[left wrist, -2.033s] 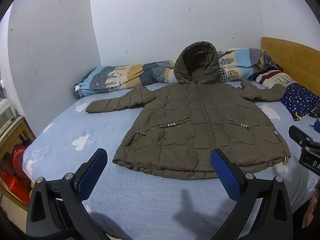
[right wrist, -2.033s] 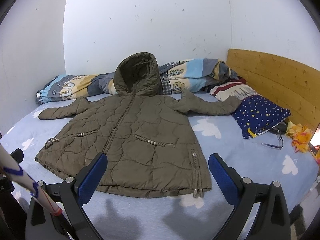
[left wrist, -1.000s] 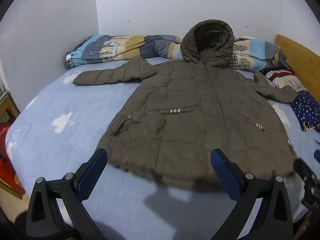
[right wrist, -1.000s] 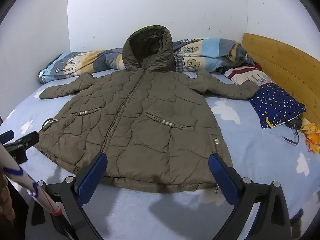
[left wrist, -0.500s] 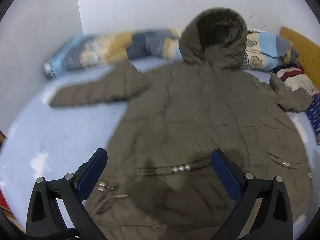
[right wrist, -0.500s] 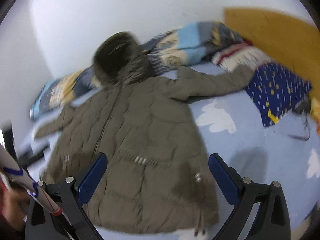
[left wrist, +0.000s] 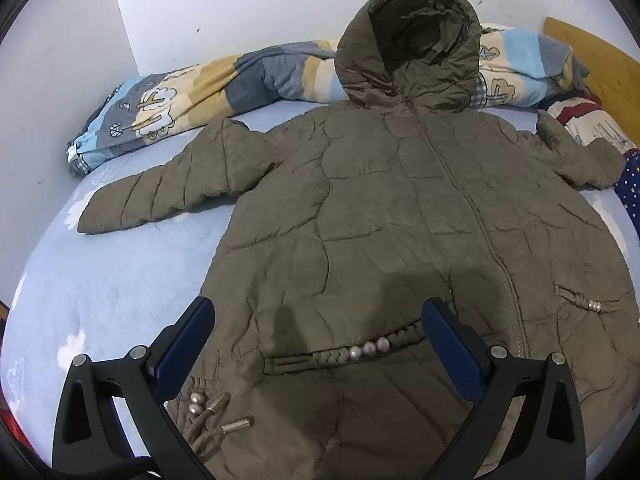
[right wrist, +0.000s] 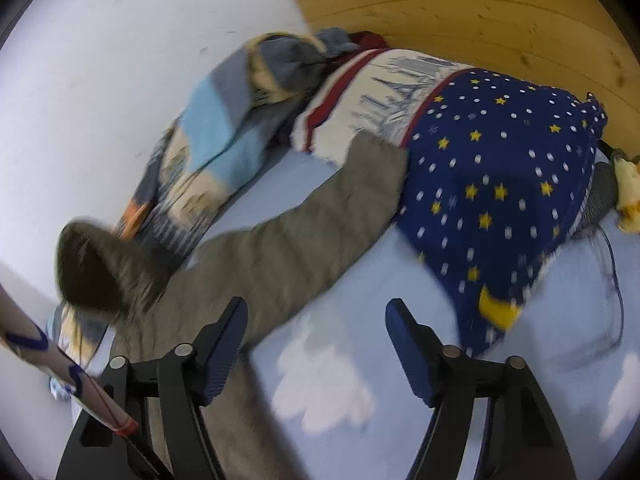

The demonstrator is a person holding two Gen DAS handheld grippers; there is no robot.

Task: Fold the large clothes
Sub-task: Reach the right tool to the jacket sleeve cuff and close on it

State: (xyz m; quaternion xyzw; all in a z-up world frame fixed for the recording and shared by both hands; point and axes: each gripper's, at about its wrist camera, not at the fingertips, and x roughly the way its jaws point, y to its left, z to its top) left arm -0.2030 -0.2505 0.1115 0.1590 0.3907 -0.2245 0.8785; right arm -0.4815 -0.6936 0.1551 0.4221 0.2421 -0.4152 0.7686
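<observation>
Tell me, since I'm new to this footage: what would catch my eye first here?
The olive quilted hooded jacket dominates, spread face up across the pale blue cloud-print sheet, hood against the rolled patchwork quilt by the wall. From the right wrist, a navy star-print pillow lies by the wooden headboard, the jacket's sleeve end touching it.

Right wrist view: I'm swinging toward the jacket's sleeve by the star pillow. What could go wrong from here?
1. The sleeve ends against the star-patterned pillow; a grab at the cuff may catch the pillow too.
2. The right gripper, whose jaws have just been closing with nothing between them, shows a blurred view, so aim is uncertain.
3. The left gripper hangs open over the jacket; pulling the sleeve could drag the unpinned jacket across the sheet.
</observation>
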